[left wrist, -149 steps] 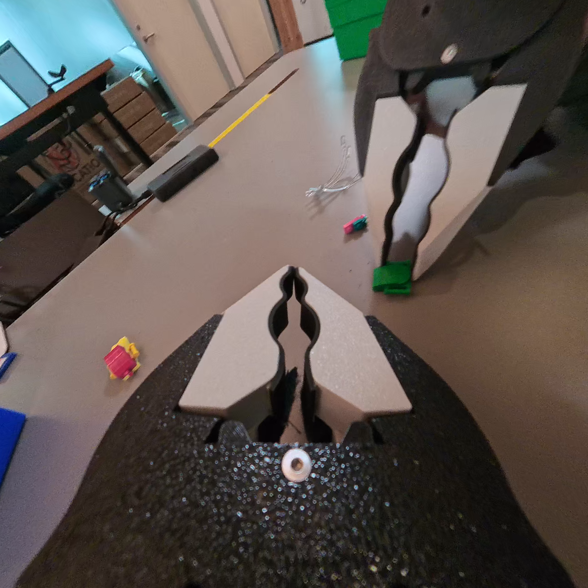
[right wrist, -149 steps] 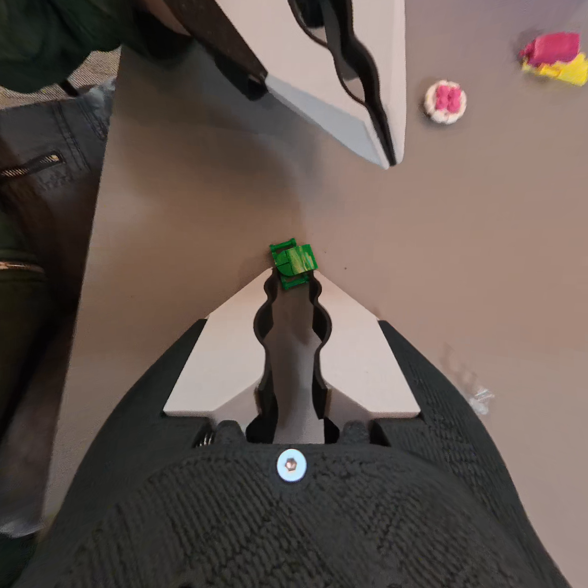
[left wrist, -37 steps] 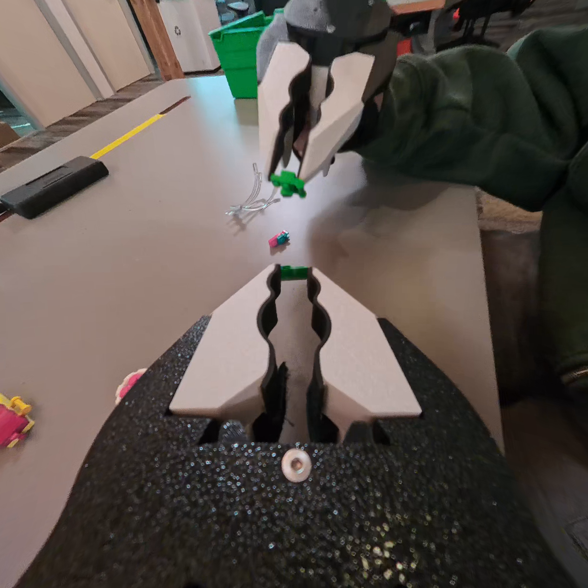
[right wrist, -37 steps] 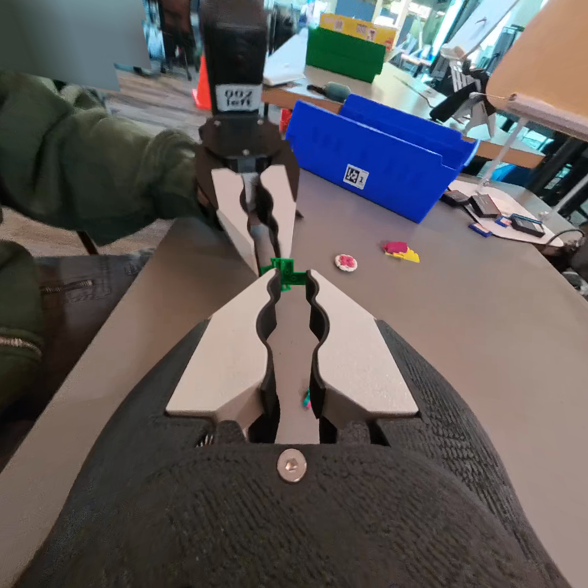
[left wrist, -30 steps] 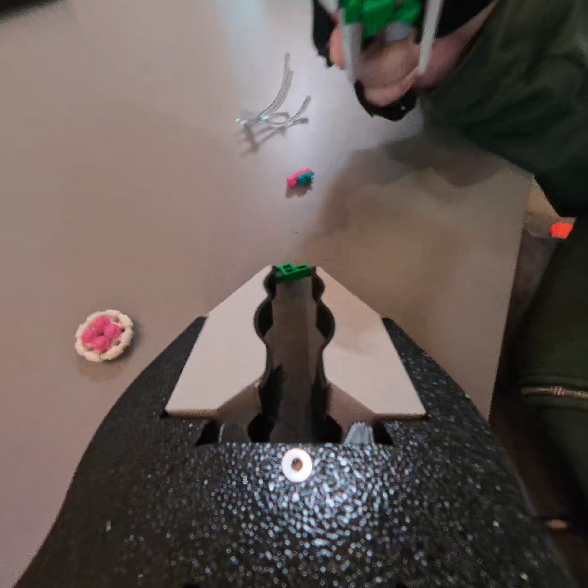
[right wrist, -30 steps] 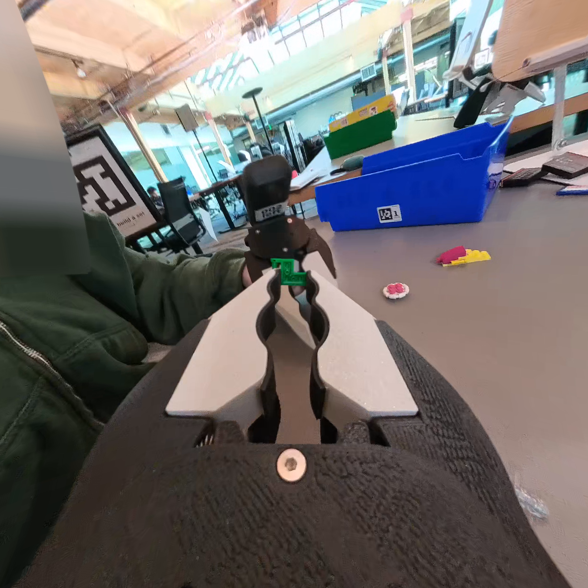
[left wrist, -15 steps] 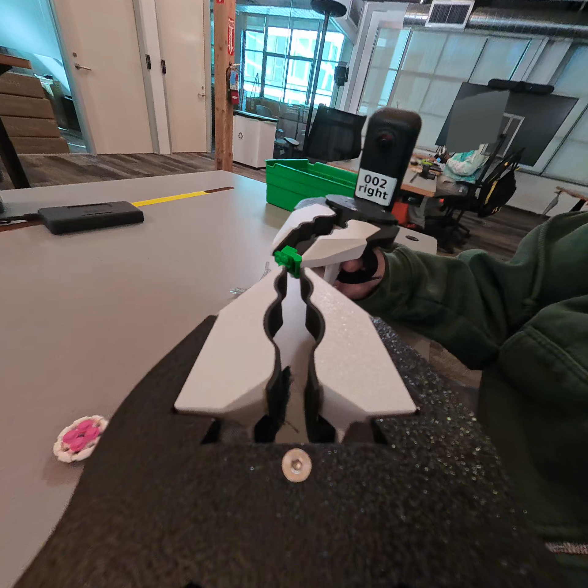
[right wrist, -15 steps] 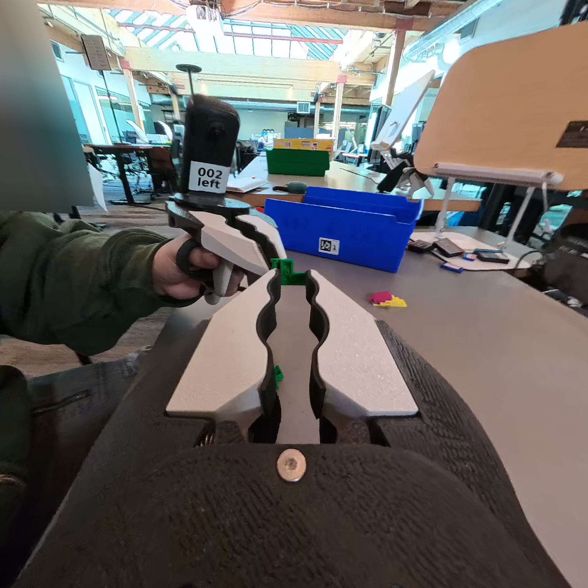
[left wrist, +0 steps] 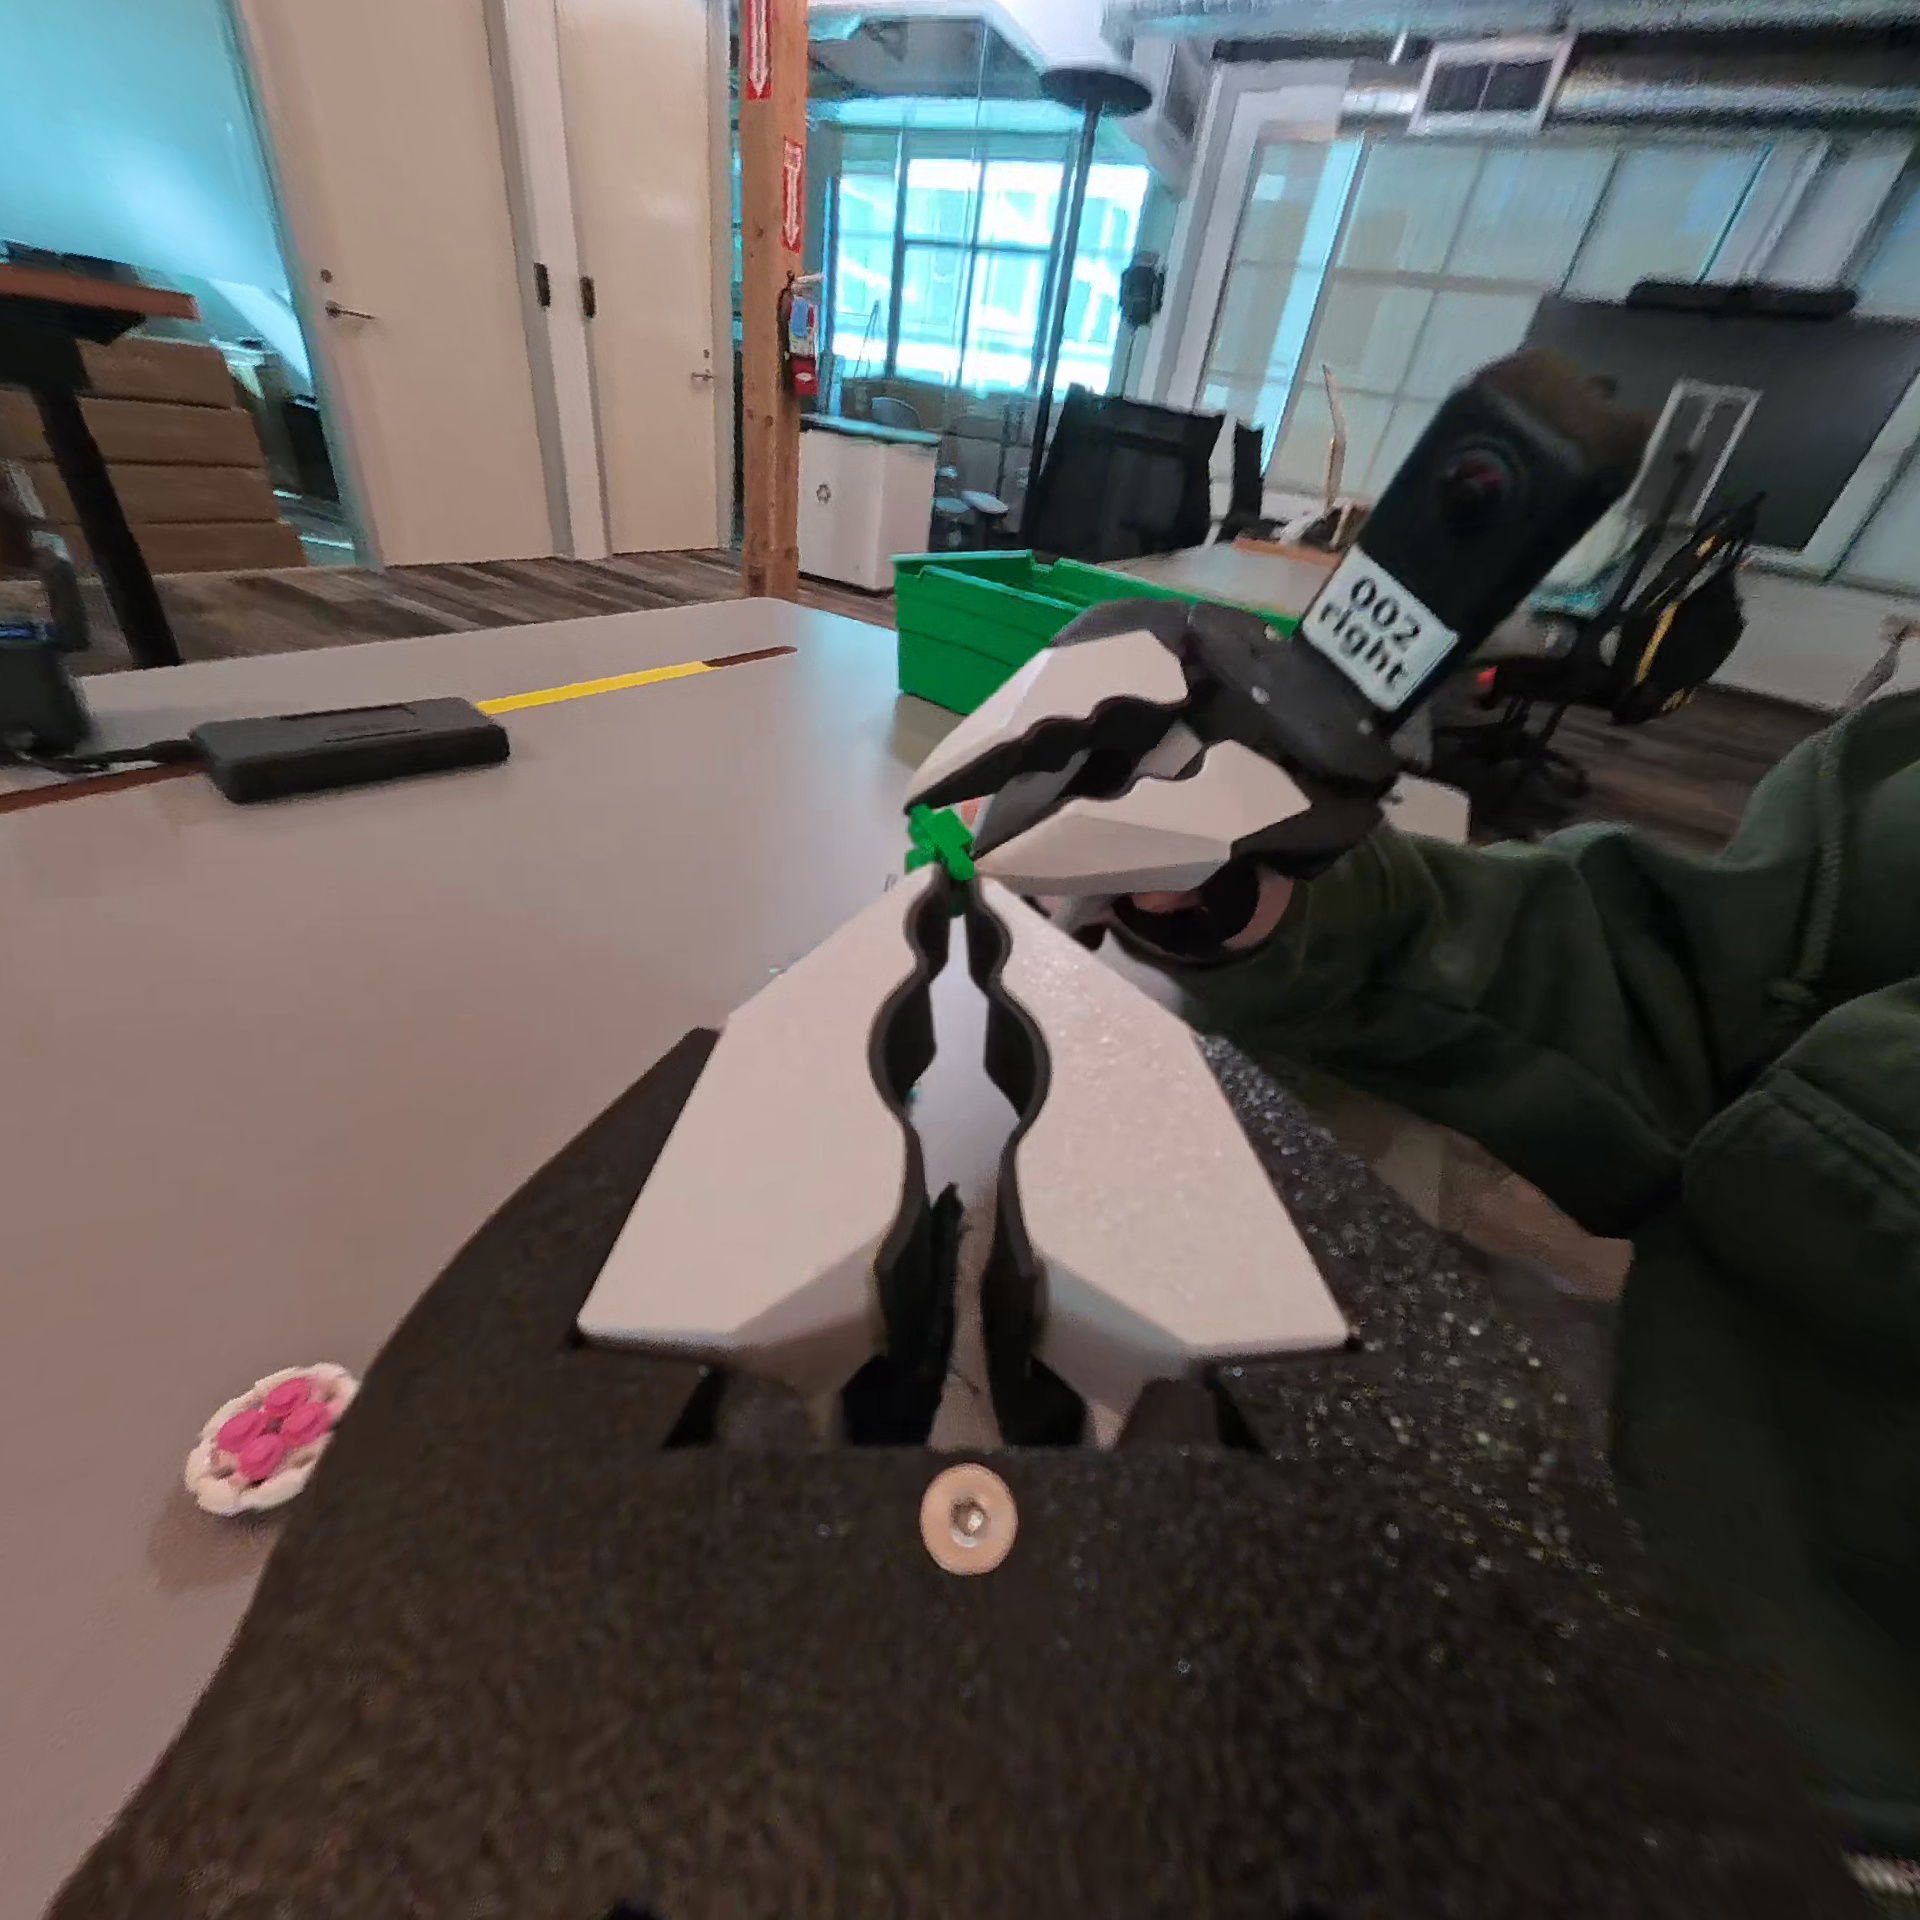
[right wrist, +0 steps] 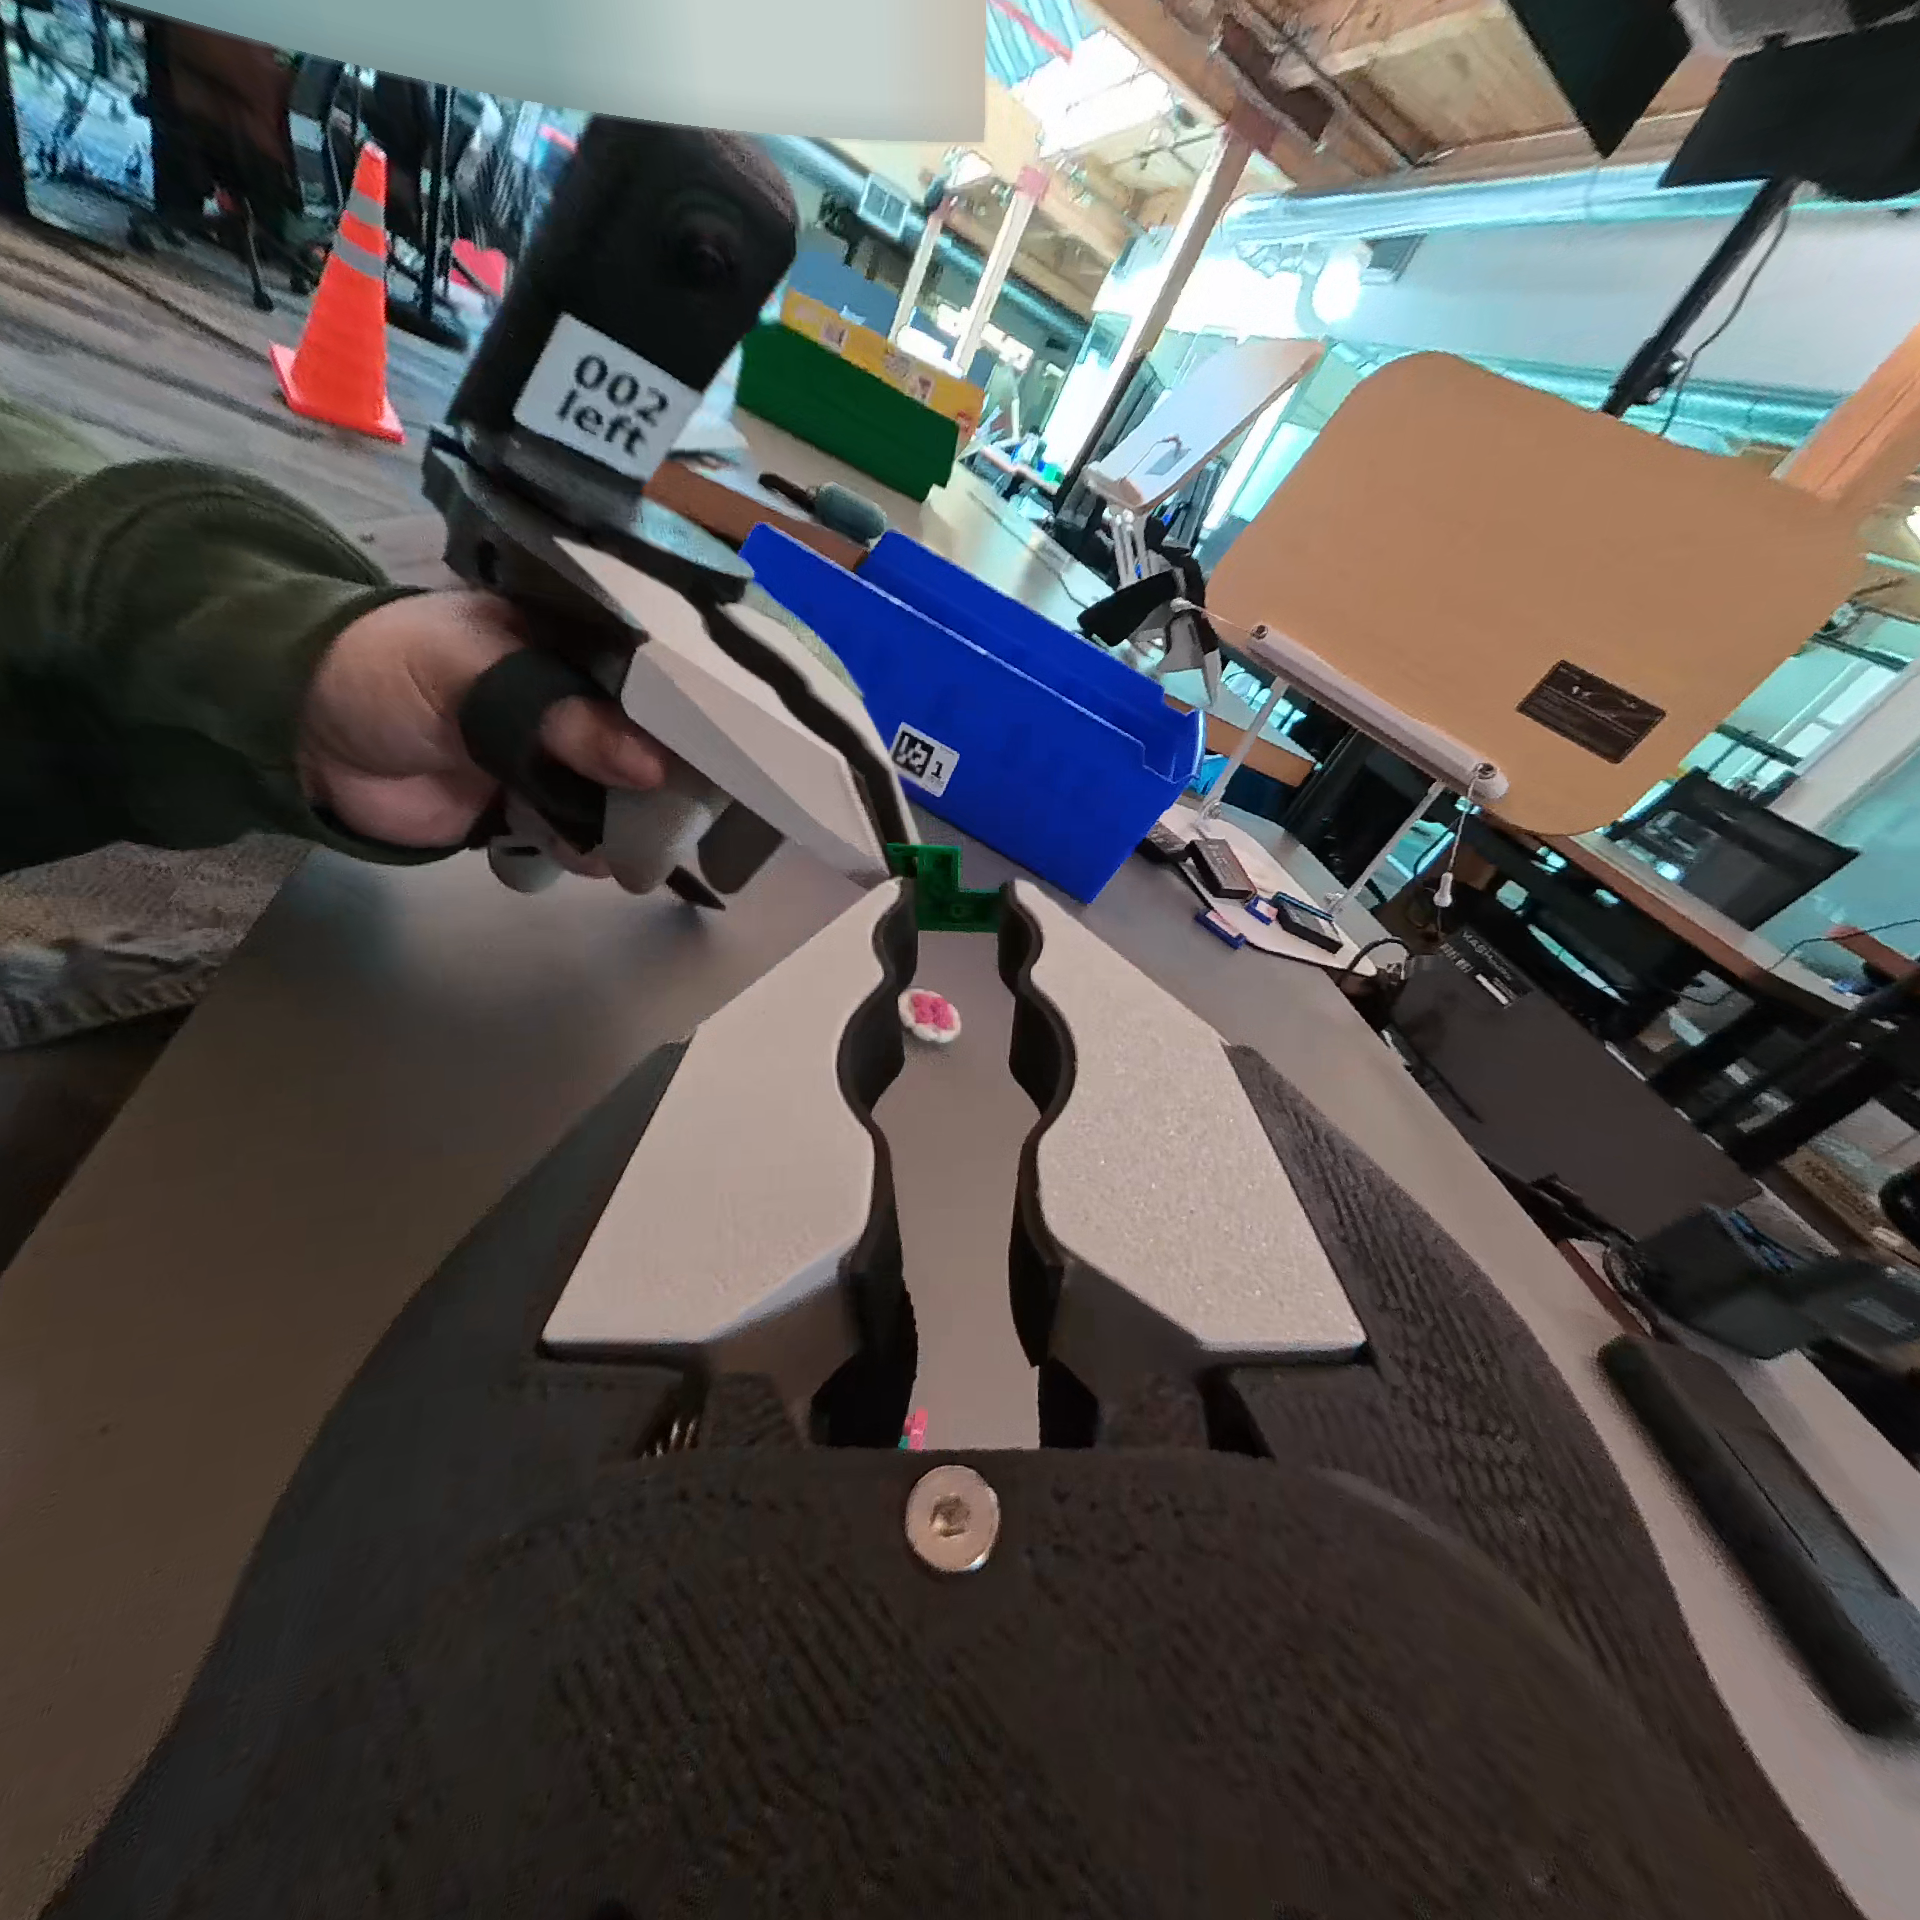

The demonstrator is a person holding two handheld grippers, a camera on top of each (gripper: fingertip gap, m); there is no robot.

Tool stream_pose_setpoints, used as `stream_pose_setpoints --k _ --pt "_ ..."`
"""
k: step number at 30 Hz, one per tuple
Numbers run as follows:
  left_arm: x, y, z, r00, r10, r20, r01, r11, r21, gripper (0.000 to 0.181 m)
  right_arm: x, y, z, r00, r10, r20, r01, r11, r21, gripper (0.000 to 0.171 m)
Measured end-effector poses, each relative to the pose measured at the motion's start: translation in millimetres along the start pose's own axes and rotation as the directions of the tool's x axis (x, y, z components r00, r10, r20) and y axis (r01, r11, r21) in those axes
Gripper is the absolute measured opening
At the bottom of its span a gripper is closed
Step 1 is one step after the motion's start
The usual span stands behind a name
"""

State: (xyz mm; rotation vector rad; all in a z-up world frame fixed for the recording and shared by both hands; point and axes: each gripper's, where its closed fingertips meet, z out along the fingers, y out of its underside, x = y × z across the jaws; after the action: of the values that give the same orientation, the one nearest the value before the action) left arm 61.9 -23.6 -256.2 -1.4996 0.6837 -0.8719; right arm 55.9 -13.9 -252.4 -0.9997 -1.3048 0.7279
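L gripper [left wrist: 954, 891] is pinching a small green brick piece [left wrist: 956, 896] at its fingertips; jaws nearly closed on it, held above the grey table [left wrist: 416, 987]. R gripper [right wrist: 951, 906] is clamping a green brick assy [right wrist: 948, 885] between its tips, also raised off the table. Both tip pairs are meeting nose to nose, w/ the green parts touching; cannot tell if they are already joined.

Left wrist view, L to R: pink-and-white round piece [left wrist: 268, 1438] is lying on the table near the gripper body; black flat device [left wrist: 348, 746] is sitting farther back beside a yellow tape strip [left wrist: 592, 690]; green bin [left wrist: 977, 623] is standing behind the R gripper [left wrist: 961, 831].

Right wrist view, L to R: orange cone [right wrist: 348, 301] on the floor; hand [right wrist: 416, 717] in a green sleeve is gripping the L unit; blue bin [right wrist: 997, 717] is sitting behind the tips.
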Motion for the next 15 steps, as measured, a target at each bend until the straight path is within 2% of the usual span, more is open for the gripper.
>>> stream_pose_setpoints --k 2,7,9,10,12,15 --pt "-0.2 3.4 0.8 0.999 0.03 0.014 -0.029 0.999 -0.043 0.0 -0.5 2.4 -0.8 0.999 0.02 0.028 -0.019 1.0 -0.011 0.013" --pt "-6.7 14.1 3.5 0.999 -0.012 0.043 0.016 0.997 -0.082 0.0 -2.8 10.3 -1.1 0.996 0.052 0.076 -0.05 0.998 -0.035 0.013" --pt "-31.0 21.8 -3.3 0.987 0.0 0.158 0.018 0.994 -0.111 0.0 -8.5 -4.3 -3.8 0.99 0.08 0.115 -0.085 0.996 0.033 0.013" --pt "-40.3 22.6 -9.2 0.985 -0.037 0.171 0.054 0.994 -0.097 0.0 -4.7 -2.0 -3.5 0.995 0.054 0.086 -0.056 0.998 0.017 0.013" --pt "-50.1 21.1 -17.8 0.978 -0.131 0.164 0.141 0.989 -0.049 0.0 2.5 9.0 -3.4 0.997 0.058 0.06 -0.057 0.998 -0.018 0.013" --pt "-52.4 21.2 -20.4 0.981 -0.119 0.152 0.131 0.989 -0.074 0.0 7.8 10.8 -5.6 0.986 0.144 0.078 -0.146 0.989 0.008 0.013"
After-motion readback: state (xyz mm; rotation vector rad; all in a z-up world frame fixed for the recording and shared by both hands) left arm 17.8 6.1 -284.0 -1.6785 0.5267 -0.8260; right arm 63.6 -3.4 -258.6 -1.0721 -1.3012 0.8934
